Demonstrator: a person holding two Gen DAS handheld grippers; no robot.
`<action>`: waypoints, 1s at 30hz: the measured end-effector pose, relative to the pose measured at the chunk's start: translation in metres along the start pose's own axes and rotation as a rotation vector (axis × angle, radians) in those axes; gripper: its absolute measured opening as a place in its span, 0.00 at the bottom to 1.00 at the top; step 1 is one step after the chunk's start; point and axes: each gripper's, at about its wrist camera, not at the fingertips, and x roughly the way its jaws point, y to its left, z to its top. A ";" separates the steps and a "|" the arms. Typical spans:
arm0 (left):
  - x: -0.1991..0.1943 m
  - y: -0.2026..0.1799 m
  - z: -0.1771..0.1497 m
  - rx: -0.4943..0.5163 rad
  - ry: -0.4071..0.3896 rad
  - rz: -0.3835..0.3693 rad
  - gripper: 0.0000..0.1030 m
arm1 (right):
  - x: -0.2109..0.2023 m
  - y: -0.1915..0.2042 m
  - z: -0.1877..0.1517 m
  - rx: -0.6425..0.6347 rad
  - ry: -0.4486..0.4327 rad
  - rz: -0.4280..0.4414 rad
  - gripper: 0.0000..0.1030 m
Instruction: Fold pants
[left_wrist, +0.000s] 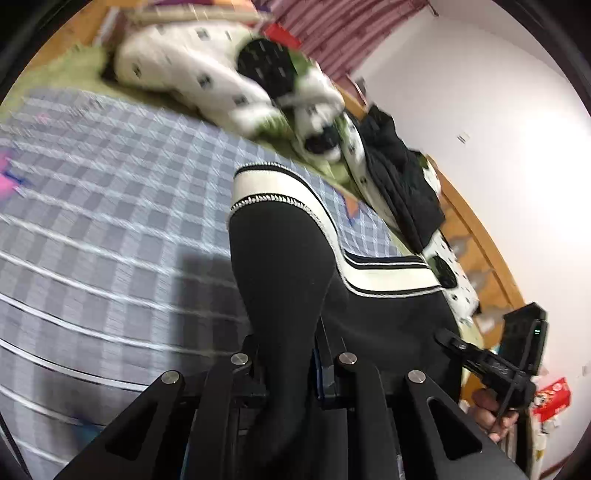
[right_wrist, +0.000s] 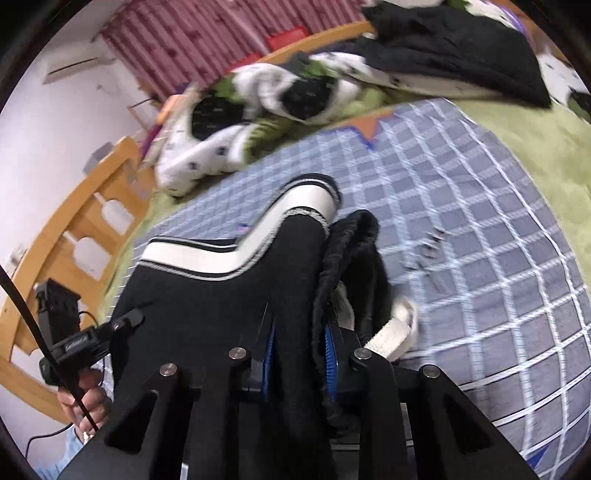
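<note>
The black pants (left_wrist: 280, 266) with a white, black-striped band hang lifted above the grey checked bed cover (left_wrist: 110, 221). My left gripper (left_wrist: 291, 354) is shut on the black cloth, which fills the gap between its fingers. My right gripper (right_wrist: 299, 354) is shut on another part of the same pants (right_wrist: 207, 306), its blue pads (right_wrist: 269, 343) pressing the fabric, with a white drawstring (right_wrist: 391, 332) hanging beside it. Each view shows the other hand-held gripper at its edge, the right one in the left wrist view (left_wrist: 487, 362) and the left one in the right wrist view (right_wrist: 77, 343).
A white patterned quilt (left_wrist: 192, 70) and dark clothes (left_wrist: 399, 184) lie piled at the far side of the bed on a green blanket (right_wrist: 535, 147). A wooden bed frame (right_wrist: 74, 229) runs along the white wall. A red box (left_wrist: 554, 398) sits low at the right.
</note>
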 end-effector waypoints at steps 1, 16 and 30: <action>-0.013 0.007 0.006 0.000 -0.011 0.013 0.14 | -0.001 0.018 0.001 -0.009 -0.004 0.030 0.21; -0.038 0.150 -0.014 0.018 0.051 0.296 0.54 | 0.120 0.112 -0.039 -0.170 0.190 -0.015 0.43; -0.090 0.138 -0.003 0.133 -0.039 0.381 0.55 | 0.150 0.147 0.009 -0.276 0.083 -0.087 0.14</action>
